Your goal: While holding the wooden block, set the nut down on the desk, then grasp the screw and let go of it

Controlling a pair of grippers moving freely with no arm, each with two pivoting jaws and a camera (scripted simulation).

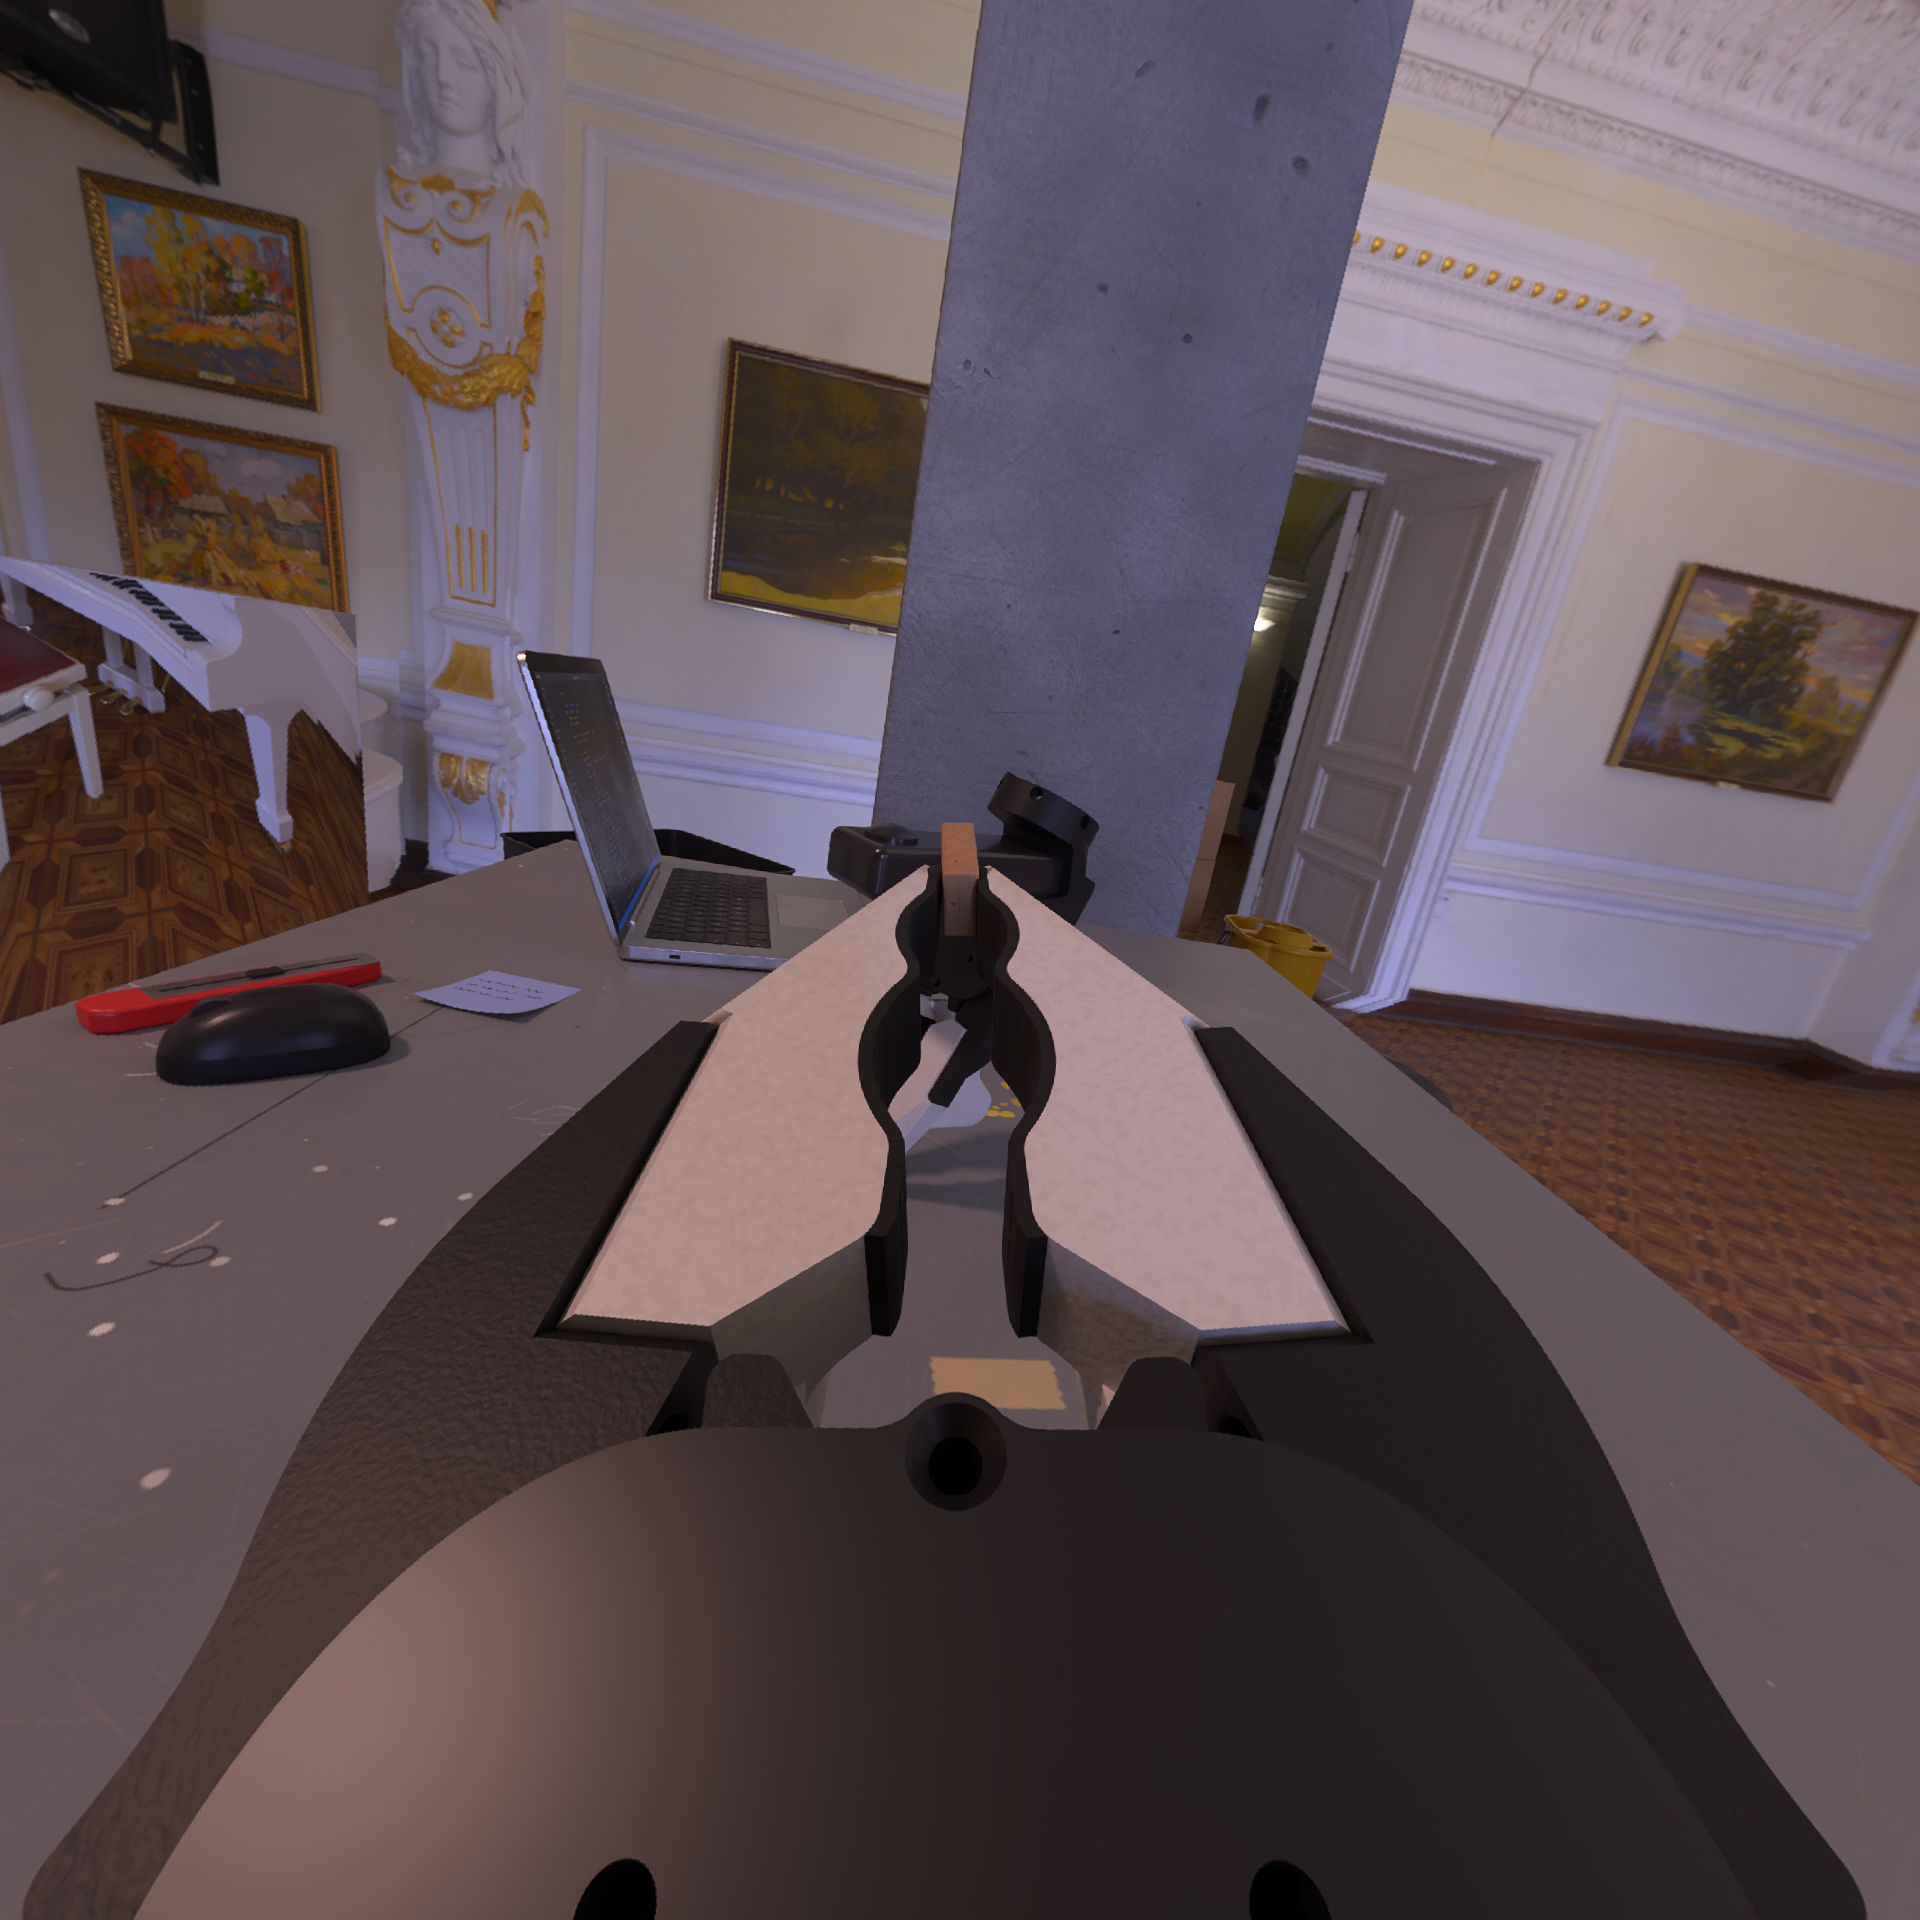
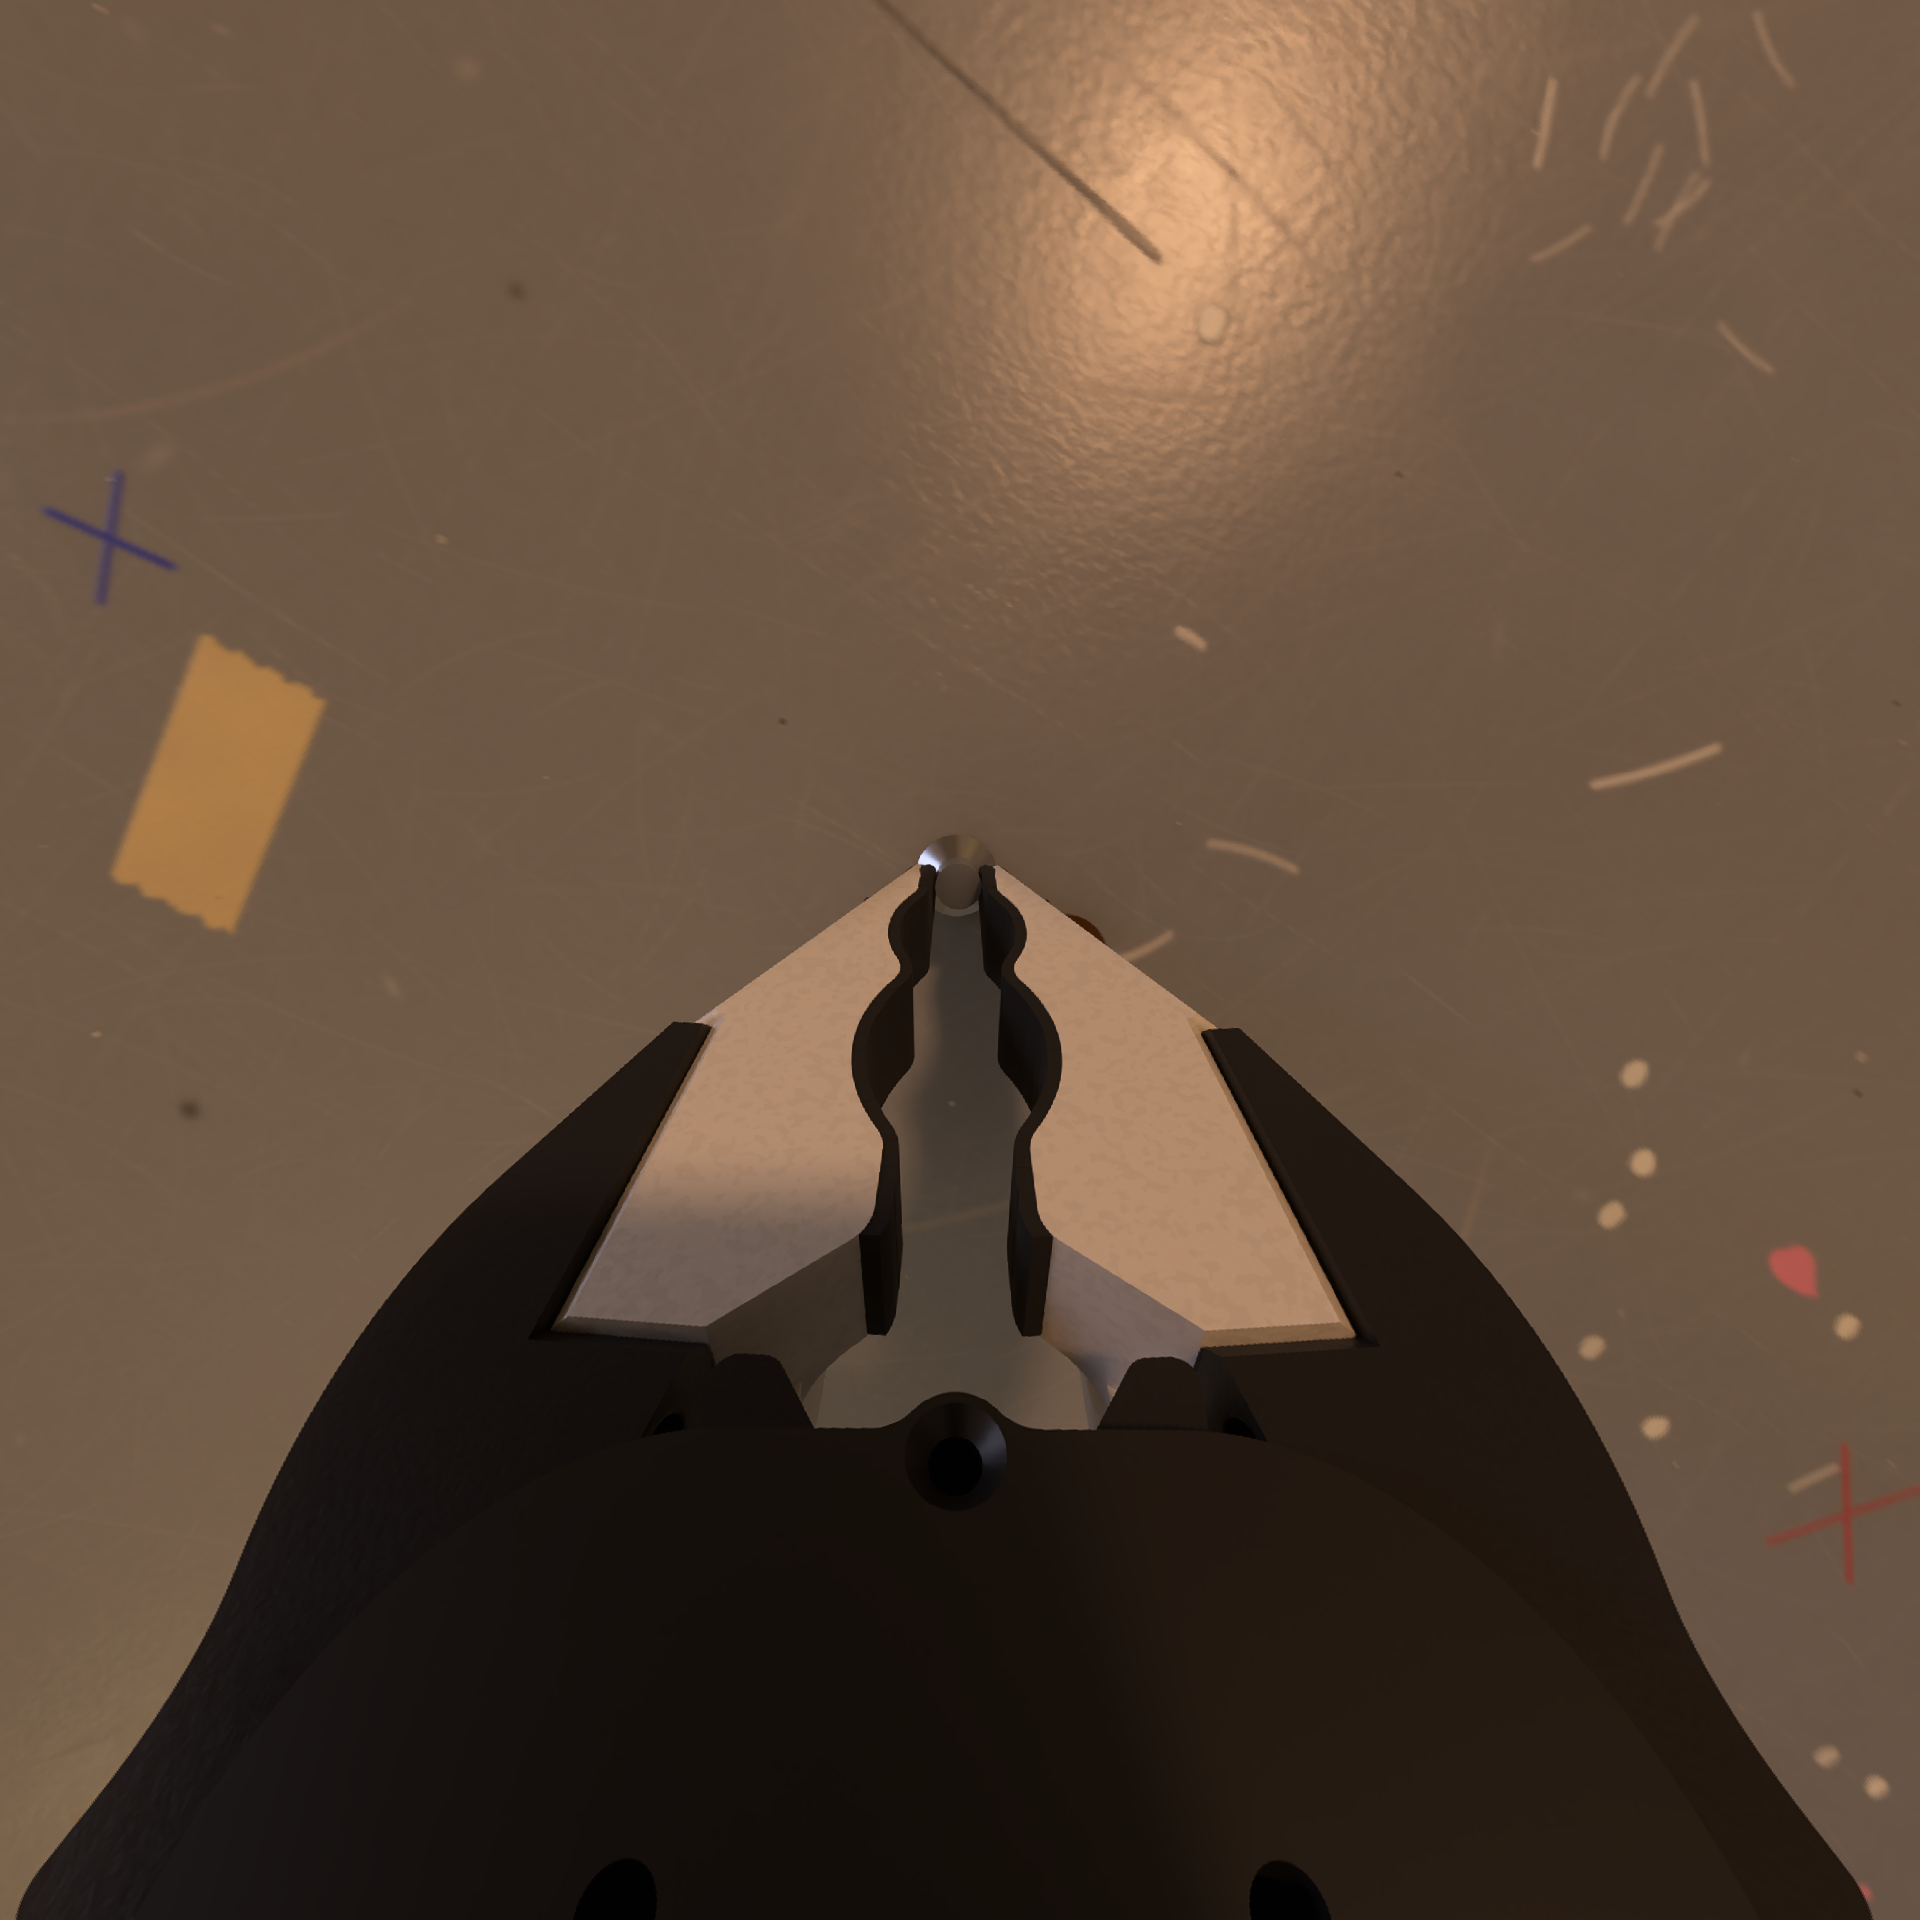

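In the left wrist view my left gripper point(image 1: 958, 902) is shut on a light wooden block point(image 1: 958, 860) that stands upright between its fingertips, above the grey desk point(image 1: 312, 1299). The right gripper point(image 1: 948, 1055) shows small through the gap between my fingers, lower and farther off. In the right wrist view my right gripper point(image 2: 956, 883) points down at the desk point(image 2: 727, 468), shut on a small silvery screw point(image 2: 956, 862) with a round head, right at the desk surface. A small brown-orange thing point(image 2: 1087, 922), perhaps the nut, peeks out beside the right finger, mostly hidden.
A black mouse point(image 1: 272, 1031), a red-and-grey tool point(image 1: 229, 989), a paper note point(image 1: 497, 993), an open laptop point(image 1: 665, 831) and a black device point(image 1: 966, 847) are on the desk's far side. A grey pillar point(image 1: 1122, 468) stands behind. Yellow tape point(image 2: 218, 781) lies on the desk.
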